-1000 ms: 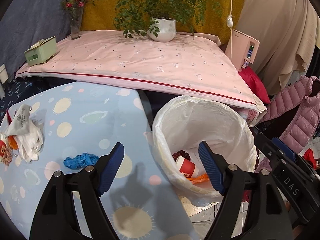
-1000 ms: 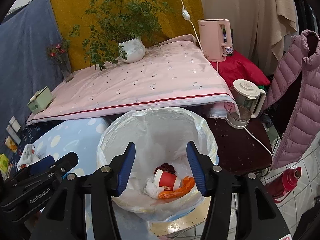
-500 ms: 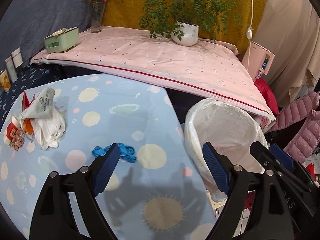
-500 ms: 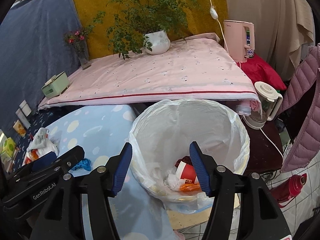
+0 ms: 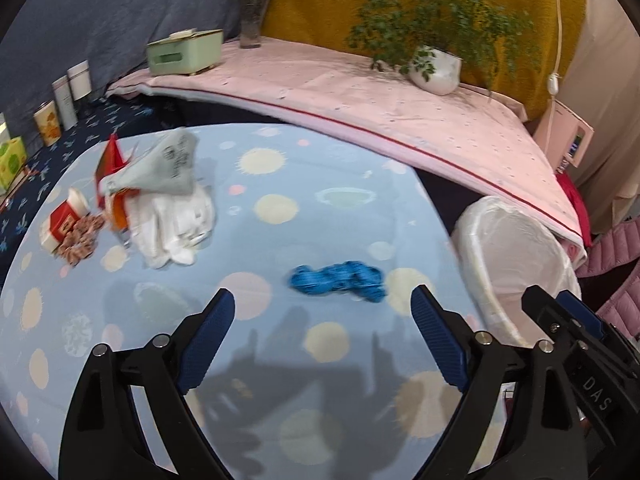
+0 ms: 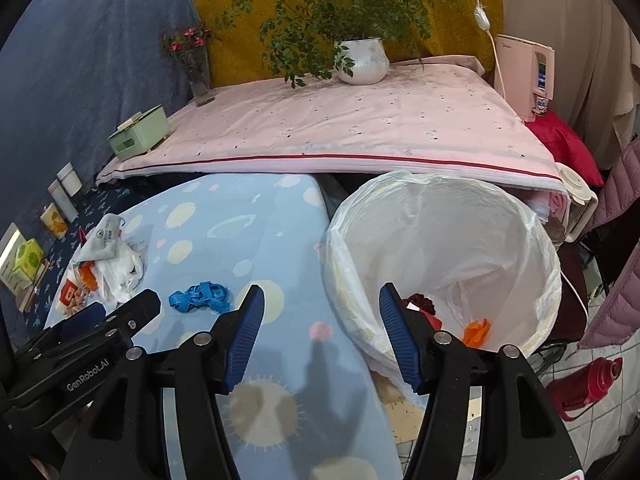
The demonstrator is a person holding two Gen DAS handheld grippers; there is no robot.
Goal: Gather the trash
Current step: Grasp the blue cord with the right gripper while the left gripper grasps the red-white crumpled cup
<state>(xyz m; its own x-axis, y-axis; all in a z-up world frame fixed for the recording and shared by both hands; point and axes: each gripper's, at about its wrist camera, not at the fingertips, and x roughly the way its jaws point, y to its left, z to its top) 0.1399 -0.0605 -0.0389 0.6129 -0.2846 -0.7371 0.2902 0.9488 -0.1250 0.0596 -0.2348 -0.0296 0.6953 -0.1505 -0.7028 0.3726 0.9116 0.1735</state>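
Observation:
A crumpled blue scrap lies on the light blue spotted tablecloth, just beyond my left gripper. The left jaws are opening, with nothing between them. Farther left sits a heap of trash: a white plastic bag under a grey pouch, red paper and a small red box. My right gripper hangs open and empty over the table's edge beside the bin. The white-lined bin holds red and orange scraps.
Behind the table runs a pink-covered bench with a potted plant, a flower vase and a green box. A pink kettle, a pink jacket and a red flask stand to the right of the bin.
Both grippers have swung left, away from over the bin toward the table. The left jaws have spread wider. The blue scrap and the trash heap have come closer in the left view.

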